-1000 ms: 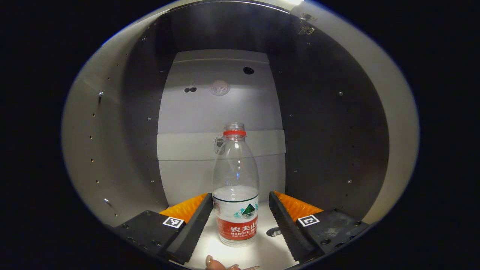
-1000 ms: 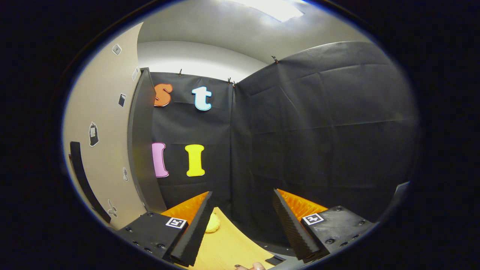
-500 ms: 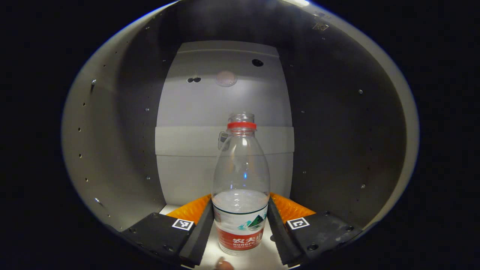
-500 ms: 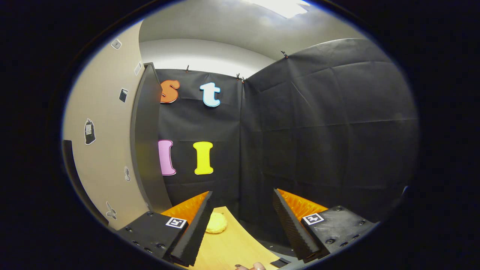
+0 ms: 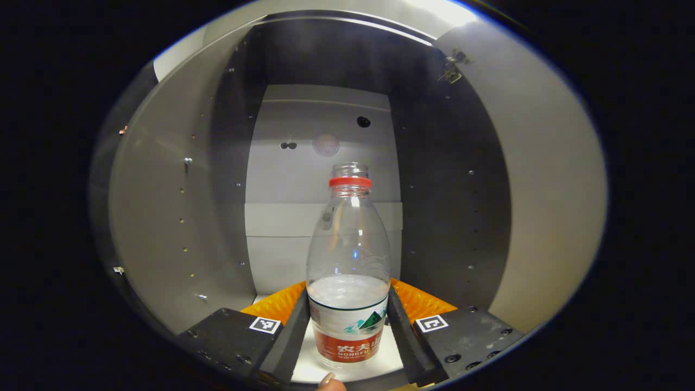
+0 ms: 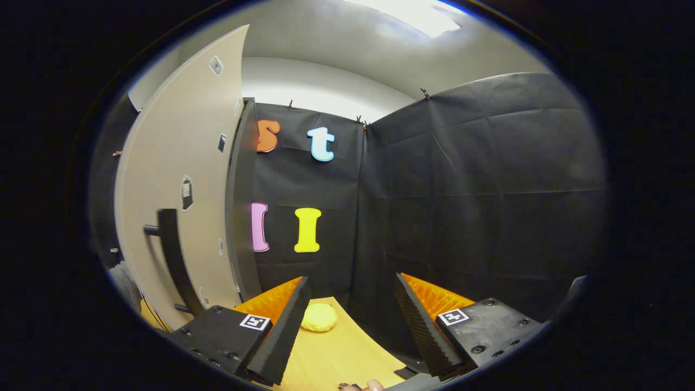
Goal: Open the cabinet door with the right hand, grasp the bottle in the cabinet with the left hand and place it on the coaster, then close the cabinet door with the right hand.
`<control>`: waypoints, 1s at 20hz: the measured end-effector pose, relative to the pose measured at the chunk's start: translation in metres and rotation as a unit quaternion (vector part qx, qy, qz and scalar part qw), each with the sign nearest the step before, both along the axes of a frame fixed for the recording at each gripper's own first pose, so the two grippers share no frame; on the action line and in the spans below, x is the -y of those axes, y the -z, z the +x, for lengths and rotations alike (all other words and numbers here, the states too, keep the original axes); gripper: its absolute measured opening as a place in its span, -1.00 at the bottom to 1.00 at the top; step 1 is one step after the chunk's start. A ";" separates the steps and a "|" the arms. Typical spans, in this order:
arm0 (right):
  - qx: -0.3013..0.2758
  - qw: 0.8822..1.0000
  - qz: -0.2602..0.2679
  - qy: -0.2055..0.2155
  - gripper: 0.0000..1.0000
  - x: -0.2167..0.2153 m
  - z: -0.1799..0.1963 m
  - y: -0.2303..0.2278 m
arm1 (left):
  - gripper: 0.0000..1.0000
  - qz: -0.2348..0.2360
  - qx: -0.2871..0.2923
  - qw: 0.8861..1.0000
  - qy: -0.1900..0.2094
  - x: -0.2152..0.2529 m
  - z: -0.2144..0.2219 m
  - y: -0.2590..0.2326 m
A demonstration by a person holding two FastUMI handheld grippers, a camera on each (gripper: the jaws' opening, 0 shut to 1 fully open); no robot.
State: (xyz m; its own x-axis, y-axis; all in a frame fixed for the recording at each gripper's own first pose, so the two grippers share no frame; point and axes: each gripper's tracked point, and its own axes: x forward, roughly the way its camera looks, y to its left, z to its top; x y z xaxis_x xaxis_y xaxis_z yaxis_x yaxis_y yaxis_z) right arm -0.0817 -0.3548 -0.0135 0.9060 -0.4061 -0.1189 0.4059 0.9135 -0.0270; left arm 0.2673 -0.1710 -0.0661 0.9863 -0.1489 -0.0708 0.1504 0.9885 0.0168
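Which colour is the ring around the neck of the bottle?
Red. The ring sits just under the open mouth of the bottle, best seen in the left gripper view.

Bottle (image 5: 347,271): upright inside cabinet (image 5: 179,217), centred, between fingers of left gripper (image 5: 347,331) at 6 o'clock; back panel behind at 12. Door (image 6: 179,179): swung out at 9 o'clock of right gripper (image 6: 350,320). Coaster (image 6: 318,324): on table (image 6: 336,358), just ahead of fingers.

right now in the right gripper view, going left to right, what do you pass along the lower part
door handle → open cabinet door → right gripper's left finger → yellow coaster on the wooden table → right gripper's right finger
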 end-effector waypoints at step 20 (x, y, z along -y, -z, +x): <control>0.023 0.972 0.045 -0.228 0.97 -0.314 -0.019 -0.020 | 0.53 -0.014 -0.057 0.998 0.027 -0.134 -0.234 0.030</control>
State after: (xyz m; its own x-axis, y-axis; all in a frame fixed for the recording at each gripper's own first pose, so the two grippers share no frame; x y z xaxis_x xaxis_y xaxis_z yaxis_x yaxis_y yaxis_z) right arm -0.1002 -0.0409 0.0069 0.9947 0.0502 -0.0896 -0.0439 0.9966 0.0704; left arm 0.0338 -0.0374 -0.0961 0.9628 -0.2049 -0.1763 0.2025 0.9788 -0.0318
